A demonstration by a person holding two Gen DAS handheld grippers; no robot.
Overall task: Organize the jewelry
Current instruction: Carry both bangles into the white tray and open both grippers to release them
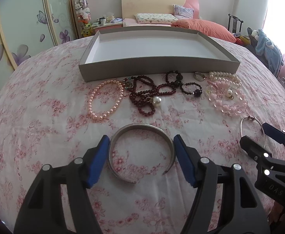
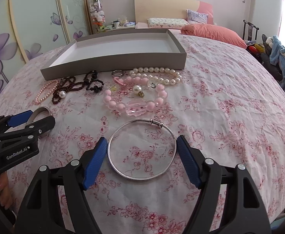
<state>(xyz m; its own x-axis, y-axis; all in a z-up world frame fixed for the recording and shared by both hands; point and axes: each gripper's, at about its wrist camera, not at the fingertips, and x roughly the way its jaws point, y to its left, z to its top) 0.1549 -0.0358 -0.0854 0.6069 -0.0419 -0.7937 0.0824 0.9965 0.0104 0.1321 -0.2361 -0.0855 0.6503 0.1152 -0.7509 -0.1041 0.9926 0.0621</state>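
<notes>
Tongs first: your left tongs (image 1: 141, 156) are spread wide around the silver cuff (image 1: 141, 152), pads just beside its rim, not clamped. Right tongs (image 2: 141, 156) likewise straddle the thin bangle (image 2: 141, 150), gripping nothing yet. Both pieces lie on the bed, on the near side of the gray tray (image 1: 158, 64), with the bead strands between. I'd guess they're light, stiff and slippery metal, so pinch across the sides. The cuff's open ends may flex, so go easy.
</notes>
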